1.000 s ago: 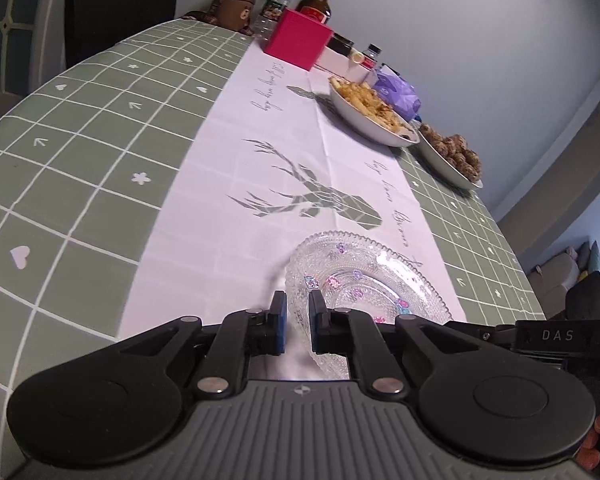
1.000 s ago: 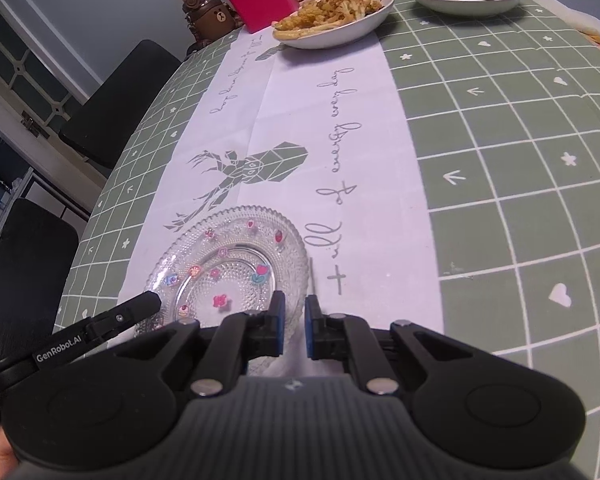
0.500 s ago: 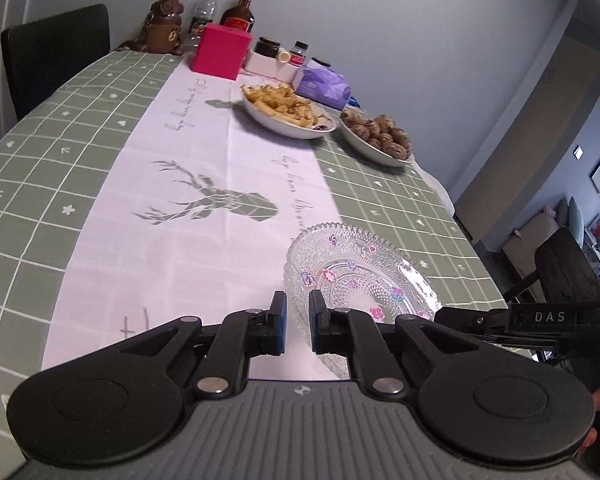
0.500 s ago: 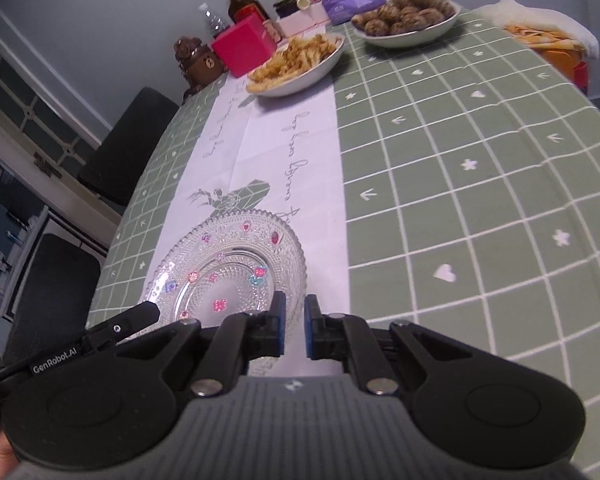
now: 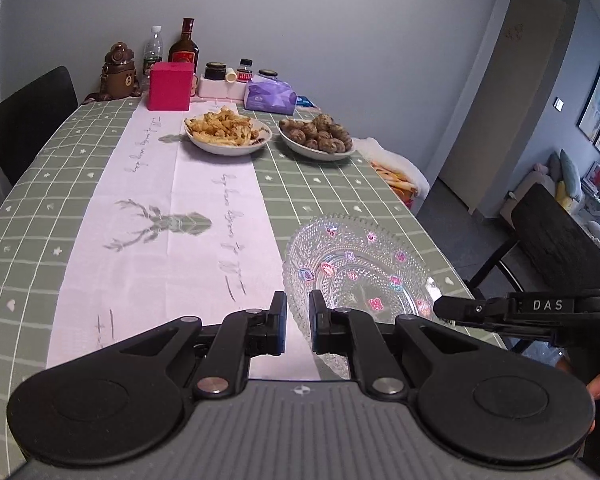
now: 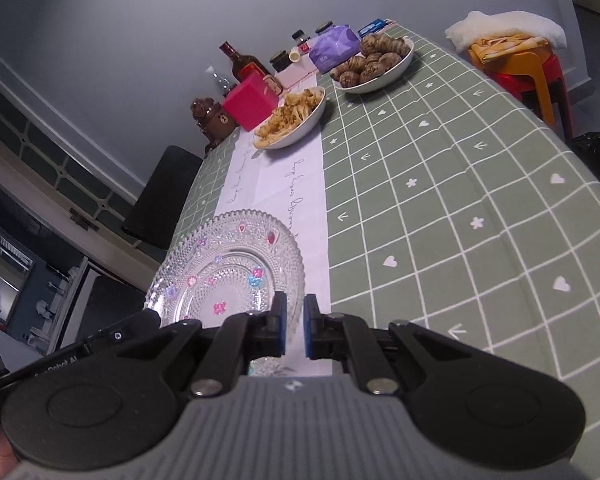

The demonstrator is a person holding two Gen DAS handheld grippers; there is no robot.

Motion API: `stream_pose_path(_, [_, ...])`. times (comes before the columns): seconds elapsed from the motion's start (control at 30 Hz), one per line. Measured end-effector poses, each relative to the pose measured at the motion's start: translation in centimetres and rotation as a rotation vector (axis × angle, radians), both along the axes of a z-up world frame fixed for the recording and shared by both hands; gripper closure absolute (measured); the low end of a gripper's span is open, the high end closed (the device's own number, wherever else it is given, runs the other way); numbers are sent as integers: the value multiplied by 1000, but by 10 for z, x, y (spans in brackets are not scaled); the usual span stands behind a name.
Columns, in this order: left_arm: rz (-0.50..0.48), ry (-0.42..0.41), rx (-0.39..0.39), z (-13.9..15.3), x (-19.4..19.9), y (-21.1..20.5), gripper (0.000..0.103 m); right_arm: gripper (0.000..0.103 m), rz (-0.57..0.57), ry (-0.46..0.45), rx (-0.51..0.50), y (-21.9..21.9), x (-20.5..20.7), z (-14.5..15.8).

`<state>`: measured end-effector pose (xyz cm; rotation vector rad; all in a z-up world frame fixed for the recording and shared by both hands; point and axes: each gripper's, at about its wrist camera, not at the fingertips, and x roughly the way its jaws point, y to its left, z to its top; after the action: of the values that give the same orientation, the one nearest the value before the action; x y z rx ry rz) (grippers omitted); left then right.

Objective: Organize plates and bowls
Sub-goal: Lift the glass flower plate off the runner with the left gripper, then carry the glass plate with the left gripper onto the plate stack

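Observation:
A clear glass plate (image 5: pixel 356 268) with small coloured flower marks is held up above the near end of the table; it also shows in the right wrist view (image 6: pixel 228 268). My left gripper (image 5: pixel 297 324) is shut on its near-left rim. My right gripper (image 6: pixel 295 330) is shut on its near-right rim. Each gripper's body shows at the side of the other's view. A white bowl of fried food (image 5: pixel 228 134) and a white bowl of brown round food (image 5: pixel 316 140) stand at the far end of the table.
The table has a green checked cloth (image 5: pixel 52 200) with a white runner. At the far end stand a red box (image 5: pixel 170 86), bottles, jars, a bear figure and a purple pack. A black chair (image 5: pixel 28 120) stands left; a stool with cloths (image 6: pixel 516 56) right.
Both grippers have lifted the glass plate off the runner and carried it toward the table's right side. Both views have tilted up and now show more of the room.

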<state>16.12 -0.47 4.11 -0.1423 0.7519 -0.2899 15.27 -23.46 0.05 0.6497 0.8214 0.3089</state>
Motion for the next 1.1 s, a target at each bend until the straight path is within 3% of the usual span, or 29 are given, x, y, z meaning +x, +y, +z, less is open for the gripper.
stream_pose_path(0.33, [36,77,-105,-29,-70,-38,91,98,0,31,-49,-48,-70,-9])
stream_pose_path(0.5, [37,72,-116,-44,-100,-52,91,98,-4,71,-62,-63,-97,-24])
stream_pose_path(0.73, [35,79,-140,-63,-124,-58,91,97,18,109,-100,-67,-115,-42])
stream_pose_path(1.1, [20,121,-100,-95,-133,-65,89,97,64,195,-148,-65,-117,-67])
